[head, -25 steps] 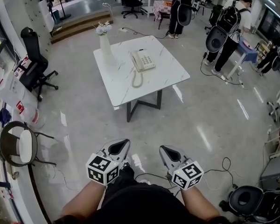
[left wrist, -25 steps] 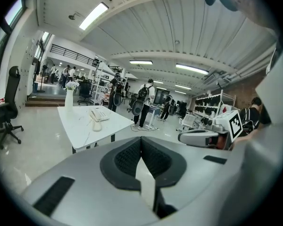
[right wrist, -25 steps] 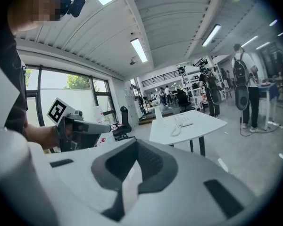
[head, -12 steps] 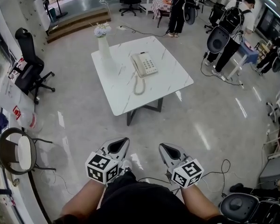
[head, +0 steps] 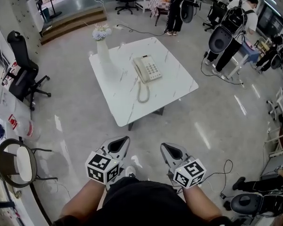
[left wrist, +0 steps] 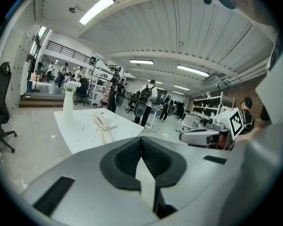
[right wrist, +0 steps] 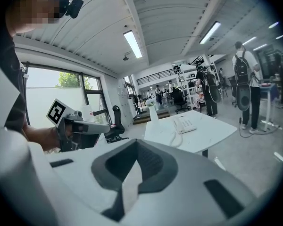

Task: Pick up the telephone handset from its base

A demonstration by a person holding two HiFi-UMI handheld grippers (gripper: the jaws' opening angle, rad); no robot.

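Observation:
A cream telephone [head: 148, 68] rests on a white marble-look table [head: 174, 88], its handset [head: 140, 70] lying in the cradle on the left side and a coiled cord [head: 142, 93] trailing toward me. The phone also appears small in the left gripper view [left wrist: 105, 122] and in the right gripper view [right wrist: 185, 125]. My left gripper [head: 119, 145] and right gripper [head: 169, 150] are held low in front of me, well short of the table, side by side. Both have their jaws shut with nothing between them.
A white vase with flowers [head: 103, 45] stands at the table's far left corner. Office chairs [head: 20, 74] and a round chair [head: 15, 161] line the left side. People with backpacks [head: 228, 29] stand at the back right. Cables [head: 226, 166] lie on the floor to the right.
The table and phone have come nearer and lower in the head view as I moved toward them. Both grippers keep the same pose, shut.

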